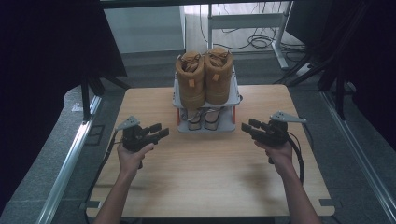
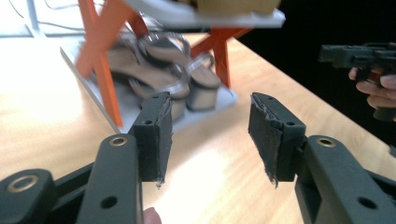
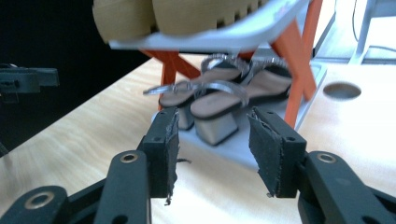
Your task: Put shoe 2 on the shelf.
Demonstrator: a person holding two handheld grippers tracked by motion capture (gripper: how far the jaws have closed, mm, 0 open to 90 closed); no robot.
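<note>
i am holding my left tool [image 1: 160, 131] and right tool [image 1: 247, 127] wide, gripping nothing, on either side of the shoe rack [image 1: 178, 99] on the surface [image 1: 205, 177]. the sandals [image 1: 204, 117] are sitting on its lower shelf, boots [image 1: 204, 77] above.

No readable text, label, brand or number appears on anything here.

Tan boots [image 1: 204, 77] atop rack [image 1: 205, 126], sandals [image 1: 204, 117] beneath; left gripper [image 1: 158, 131] and right gripper [image 1: 248, 127] flanking rack, fingers apart.
</note>
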